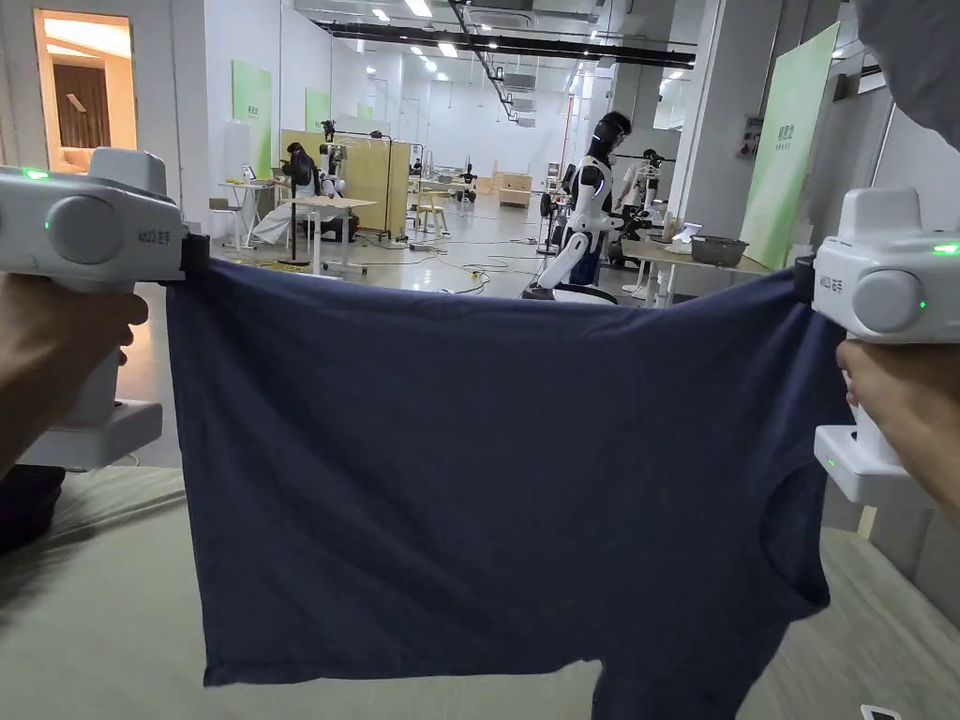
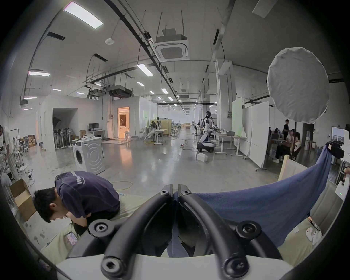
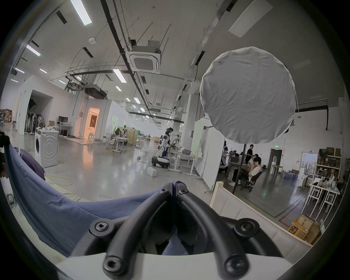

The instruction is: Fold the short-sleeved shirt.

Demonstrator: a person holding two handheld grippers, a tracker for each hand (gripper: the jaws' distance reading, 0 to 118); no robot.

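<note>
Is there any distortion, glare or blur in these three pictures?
Head view: straight lines, sharp; the navy shirt is evenly lit. Left gripper view: strong fisheye bending, dark round border, and glare on the floor. Right gripper view: the same bending; the ceiling lights are overexposed.

The bed point(image 1: 103, 600) has a pale green-beige cover with soft wrinkles. A person point(image 2: 83, 197) in a dark shirt kneels on its far left part, bent forward. Small white objects point(image 2: 312, 234) lie on the cover near the right side.

Taut shirt point(image 1: 487, 469) above bare bed point(image 1: 103, 619)
</note>
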